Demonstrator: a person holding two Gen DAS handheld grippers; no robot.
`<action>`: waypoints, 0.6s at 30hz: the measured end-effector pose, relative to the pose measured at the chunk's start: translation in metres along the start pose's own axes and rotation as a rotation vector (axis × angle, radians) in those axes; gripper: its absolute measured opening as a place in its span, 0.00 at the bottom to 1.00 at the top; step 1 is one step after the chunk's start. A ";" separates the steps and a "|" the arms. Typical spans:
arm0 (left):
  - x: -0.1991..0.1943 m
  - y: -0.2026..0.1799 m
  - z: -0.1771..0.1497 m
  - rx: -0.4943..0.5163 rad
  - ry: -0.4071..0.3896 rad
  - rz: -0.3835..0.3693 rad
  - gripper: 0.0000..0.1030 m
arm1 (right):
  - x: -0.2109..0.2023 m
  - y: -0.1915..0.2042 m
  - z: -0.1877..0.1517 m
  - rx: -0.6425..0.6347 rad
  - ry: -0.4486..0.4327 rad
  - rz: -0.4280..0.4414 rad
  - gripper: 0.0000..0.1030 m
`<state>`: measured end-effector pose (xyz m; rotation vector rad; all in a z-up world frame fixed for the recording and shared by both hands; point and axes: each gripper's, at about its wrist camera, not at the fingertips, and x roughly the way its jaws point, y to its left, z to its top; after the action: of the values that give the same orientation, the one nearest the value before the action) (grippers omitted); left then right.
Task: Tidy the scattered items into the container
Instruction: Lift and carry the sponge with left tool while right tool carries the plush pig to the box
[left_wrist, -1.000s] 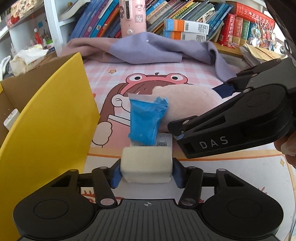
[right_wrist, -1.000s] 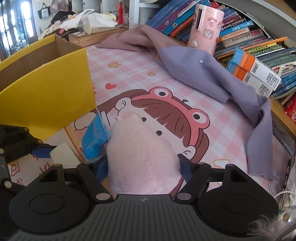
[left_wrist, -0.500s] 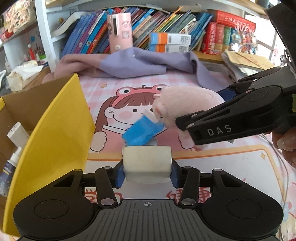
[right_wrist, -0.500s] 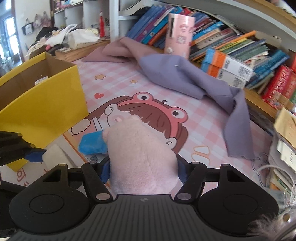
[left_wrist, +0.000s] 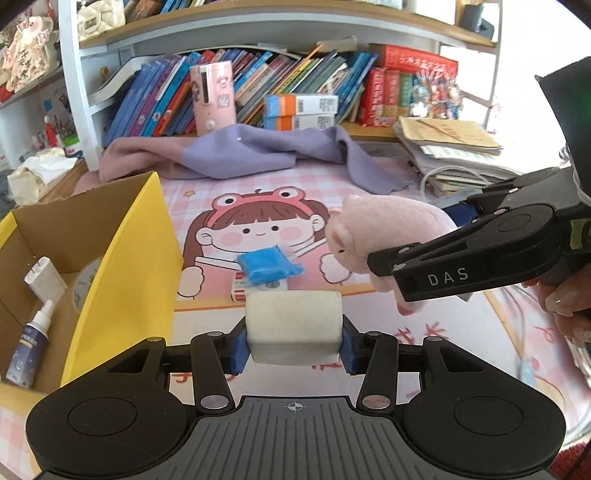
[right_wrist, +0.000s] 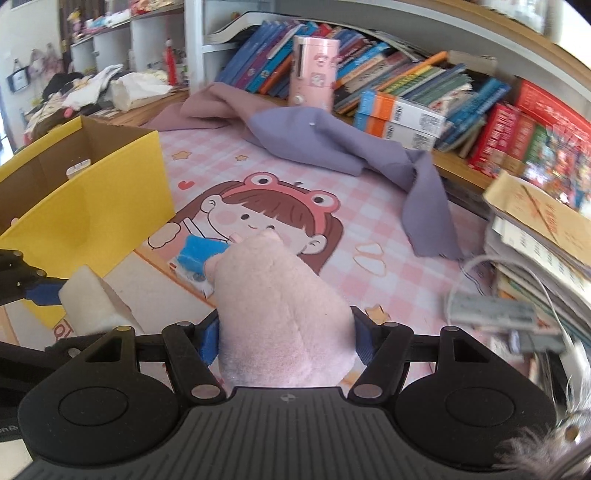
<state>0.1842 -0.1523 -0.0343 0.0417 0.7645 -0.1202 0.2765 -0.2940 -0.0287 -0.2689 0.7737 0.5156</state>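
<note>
Both grippers loaded beside the box

Left gripper (left_wrist: 293, 341) clamps a white block (left_wrist: 293, 325); right gripper (right_wrist: 286, 341) clamps a pink plush (right_wrist: 280, 306), which hides part of the blue packet (left_wrist: 267, 264) on the mat. The yellow box (left_wrist: 122, 273), left, is open-topped, its near corner cut off.

A counter (left_wrist: 461, 332) fills the middle of the frame, covered by a pink checked mat with a cartoon girl. At the left stands a yellow box (left_wrist: 122, 258). In the middle a blue packet (left_wrist: 267, 264) lies on a small card box (left_wrist: 240, 288). A purple cloth (left_wrist: 240, 155) lies across the top.
</note>
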 end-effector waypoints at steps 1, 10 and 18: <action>-0.004 0.001 -0.003 0.004 -0.004 -0.012 0.44 | -0.005 0.002 -0.003 0.013 -0.002 -0.011 0.64; -0.045 0.018 -0.032 0.057 -0.035 -0.087 0.44 | -0.055 0.043 -0.033 0.106 -0.022 -0.093 0.64; -0.090 0.048 -0.064 0.097 -0.053 -0.098 0.44 | -0.088 0.097 -0.061 0.179 -0.019 -0.131 0.64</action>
<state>0.0818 -0.0913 -0.0186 0.0924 0.7072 -0.2509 0.1349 -0.2674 -0.0117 -0.1469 0.7731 0.3230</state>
